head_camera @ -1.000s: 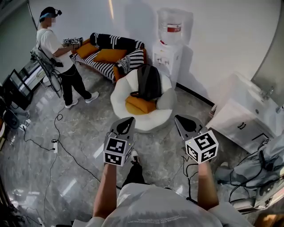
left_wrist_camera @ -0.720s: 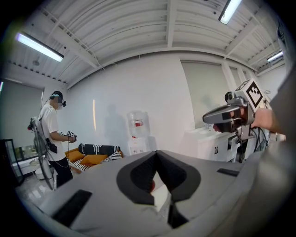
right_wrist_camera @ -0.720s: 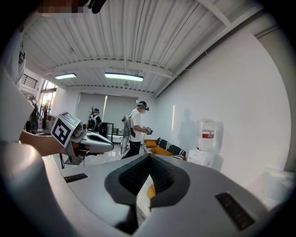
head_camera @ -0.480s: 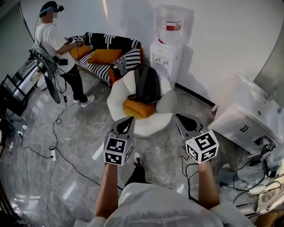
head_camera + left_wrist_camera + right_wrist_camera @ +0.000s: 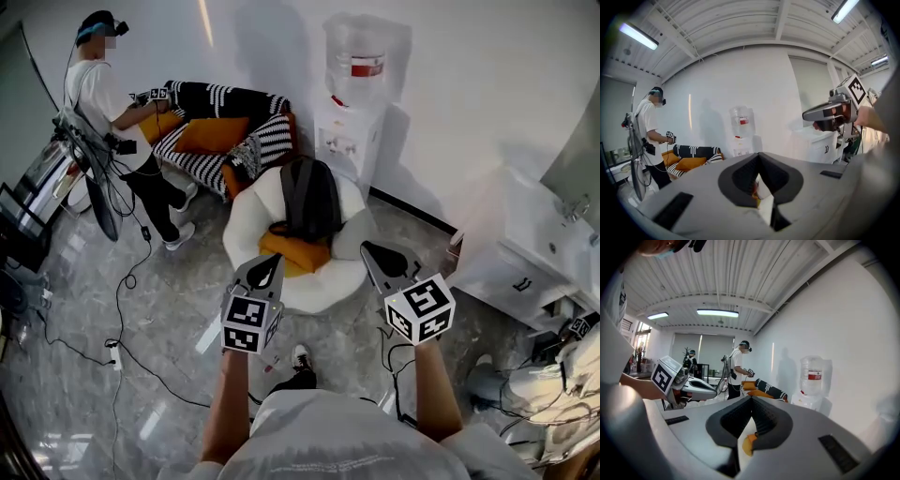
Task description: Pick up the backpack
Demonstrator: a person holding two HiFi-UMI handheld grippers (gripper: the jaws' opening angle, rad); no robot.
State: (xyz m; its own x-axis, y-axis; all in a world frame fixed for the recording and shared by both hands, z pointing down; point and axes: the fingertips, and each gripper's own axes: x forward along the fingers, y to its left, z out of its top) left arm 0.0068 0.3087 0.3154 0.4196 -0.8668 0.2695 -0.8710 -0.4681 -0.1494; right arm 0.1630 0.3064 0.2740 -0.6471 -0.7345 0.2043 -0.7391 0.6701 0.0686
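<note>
In the head view a dark backpack (image 5: 309,195) leans upright against the back of a white round armchair (image 5: 251,217), above an orange cushion (image 5: 298,251). My left gripper (image 5: 265,273) and right gripper (image 5: 379,260) are held side by side in front of the chair, short of its near rim and apart from the backpack. Both point forward, shut, with nothing in them. In the left gripper view the left gripper (image 5: 759,158) has its jaws together, and a sliver of chair and cushion shows through the notch. In the right gripper view the right gripper (image 5: 751,401) is also closed.
A water dispenser (image 5: 352,108) stands against the wall behind the chair. At the left a striped sofa (image 5: 234,117) with orange cushions has a person (image 5: 98,98) beside it holding grippers. Cables (image 5: 122,309) trail over the marble floor. A white cabinet (image 5: 534,258) is at the right.
Both grippers have advanced together toward the armchair, which now lies closer beneath them. The backpack has not moved. The person at the left stays by the sofa.
</note>
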